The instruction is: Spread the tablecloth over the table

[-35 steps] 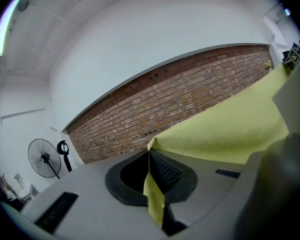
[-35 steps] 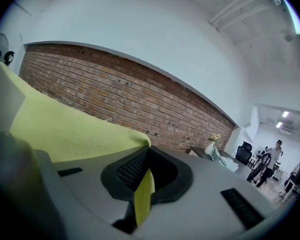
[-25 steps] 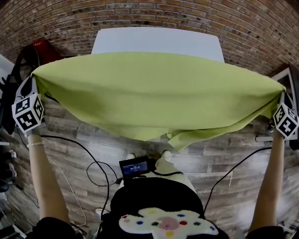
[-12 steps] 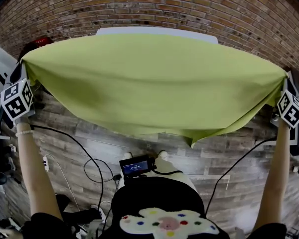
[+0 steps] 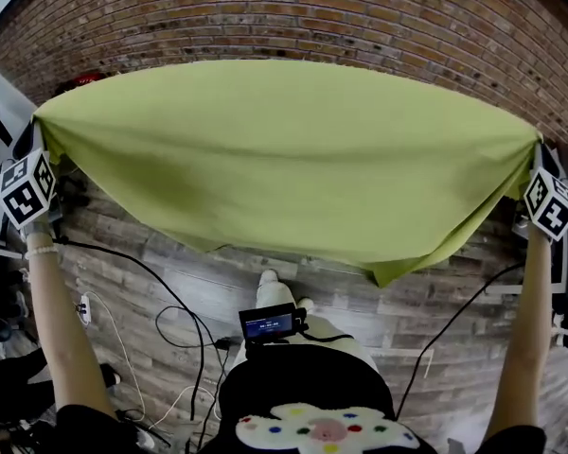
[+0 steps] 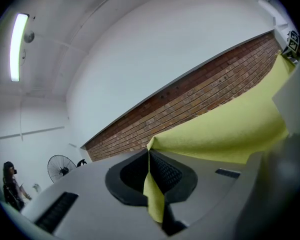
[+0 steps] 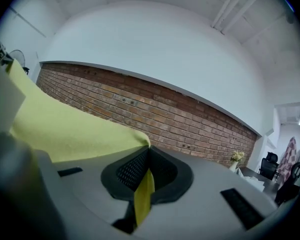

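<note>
– Tablecloth (image 5: 284, 159), where is it?
– Up in the air, stretched wide in front of the brick wall (image 5: 293, 17), its near edge sagging above the floor (image 5: 170, 282).
– And the grips?
– Left gripper (image 6: 149, 159) clamped on one corner, right gripper (image 7: 148, 156) clamped on the other. A flap of cloth pokes back between each pair of jaws.

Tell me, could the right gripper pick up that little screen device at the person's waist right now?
Probably not. The right gripper has its fingers shut on a corner of the tablecloth, held out wide, well away from the screen device. It would have to drop the cloth first.
</note>
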`<state>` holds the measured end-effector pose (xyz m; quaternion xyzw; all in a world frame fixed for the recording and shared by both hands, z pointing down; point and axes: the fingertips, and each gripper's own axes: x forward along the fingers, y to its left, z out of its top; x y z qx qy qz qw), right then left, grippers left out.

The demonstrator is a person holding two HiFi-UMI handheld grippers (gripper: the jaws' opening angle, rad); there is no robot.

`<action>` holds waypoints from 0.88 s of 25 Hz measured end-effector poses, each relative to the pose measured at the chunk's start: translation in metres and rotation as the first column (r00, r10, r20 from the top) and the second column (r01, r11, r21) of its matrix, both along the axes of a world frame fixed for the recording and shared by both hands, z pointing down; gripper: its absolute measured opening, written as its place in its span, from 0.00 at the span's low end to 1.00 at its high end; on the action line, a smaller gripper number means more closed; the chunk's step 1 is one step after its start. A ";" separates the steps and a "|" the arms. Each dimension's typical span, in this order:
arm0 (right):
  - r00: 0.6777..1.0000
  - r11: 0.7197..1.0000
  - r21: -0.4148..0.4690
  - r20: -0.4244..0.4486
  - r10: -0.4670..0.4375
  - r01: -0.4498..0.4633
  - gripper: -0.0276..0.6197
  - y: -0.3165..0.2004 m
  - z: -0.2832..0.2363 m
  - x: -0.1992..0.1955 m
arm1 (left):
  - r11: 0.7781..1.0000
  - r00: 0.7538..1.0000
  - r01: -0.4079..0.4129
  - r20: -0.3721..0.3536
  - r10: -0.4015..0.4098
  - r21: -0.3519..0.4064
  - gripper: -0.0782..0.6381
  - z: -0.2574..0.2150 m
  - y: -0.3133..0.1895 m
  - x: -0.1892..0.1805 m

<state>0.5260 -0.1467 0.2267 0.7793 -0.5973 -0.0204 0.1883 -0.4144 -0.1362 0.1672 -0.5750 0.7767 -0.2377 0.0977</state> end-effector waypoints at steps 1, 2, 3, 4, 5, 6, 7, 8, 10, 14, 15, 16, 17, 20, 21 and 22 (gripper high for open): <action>1.000 1.000 -0.006 0.000 -0.006 0.006 0.09 -0.002 0.002 0.002 | 1.000 1.000 0.004 -0.001 -0.004 -0.005 0.13 0.001 0.000 -0.001; 1.000 1.000 -0.011 0.001 -0.012 0.012 0.09 -0.005 0.004 0.003 | 1.000 1.000 0.006 -0.001 -0.006 -0.009 0.13 0.001 -0.002 -0.001; 1.000 1.000 -0.014 0.002 -0.016 0.016 0.09 -0.008 0.005 0.004 | 1.000 1.000 0.006 0.000 -0.006 -0.014 0.13 0.001 -0.004 -0.001; 1.000 1.000 -0.015 0.003 -0.018 0.018 0.09 -0.011 0.005 0.005 | 1.000 1.000 0.006 0.004 -0.006 -0.018 0.13 0.001 -0.008 -0.002; 1.000 1.000 -0.016 0.002 -0.018 0.018 0.09 -0.014 0.005 0.005 | 1.000 1.000 0.005 0.008 -0.005 -0.021 0.13 0.002 -0.013 -0.003; 1.000 1.000 -0.017 0.001 -0.016 0.016 0.09 -0.018 0.006 0.006 | 1.000 1.000 0.004 0.009 -0.004 -0.023 0.13 0.002 -0.019 -0.003; 1.000 1.000 -0.020 -0.001 -0.013 0.013 0.09 -0.021 0.007 0.006 | 1.000 1.000 0.003 0.008 -0.003 -0.025 0.13 0.004 -0.025 -0.003; 1.000 1.000 -0.025 -0.004 -0.009 0.009 0.09 -0.025 0.008 0.006 | 1.000 1.000 0.003 0.006 -0.003 -0.027 0.13 0.006 -0.031 -0.003; 1.000 0.999 -0.041 -0.014 -0.002 0.002 0.09 -0.033 0.013 0.006 | 0.999 1.000 0.001 0.001 -0.001 -0.034 0.13 0.012 -0.047 -0.004; 1.000 0.997 -0.075 -0.019 0.018 -0.019 0.09 -0.053 0.026 0.008 | 0.998 1.000 -0.009 -0.010 0.008 -0.054 0.13 0.027 -0.084 -0.001; 1.000 0.996 -0.084 -0.019 0.023 -0.025 0.09 -0.058 0.031 0.008 | 0.998 1.000 -0.012 -0.011 0.011 -0.063 0.13 0.033 -0.094 -0.001; 0.999 0.995 -0.094 -0.022 0.028 -0.030 0.09 -0.063 0.035 0.008 | 0.997 1.000 -0.015 -0.012 0.014 -0.074 0.13 0.039 -0.103 -0.001; 0.999 0.994 -0.105 -0.024 0.033 -0.035 0.09 -0.068 0.039 0.008 | 0.996 1.000 -0.018 -0.014 0.016 -0.086 0.13 0.045 -0.113 -0.001; 0.998 0.989 -0.136 -0.030 0.047 -0.051 0.09 -0.086 0.053 0.009 | 0.992 0.999 -0.027 -0.025 0.024 -0.119 0.13 0.066 -0.145 0.000; 0.998 0.987 -0.148 -0.032 0.052 -0.056 0.09 -0.092 0.058 0.009 | 0.991 0.999 -0.030 -0.026 0.027 -0.134 0.13 0.073 -0.155 0.001; 0.998 0.985 -0.160 -0.034 0.057 -0.062 0.09 -0.098 0.064 0.009 | 0.988 0.999 -0.032 -0.025 0.028 -0.150 0.13 0.081 -0.165 0.001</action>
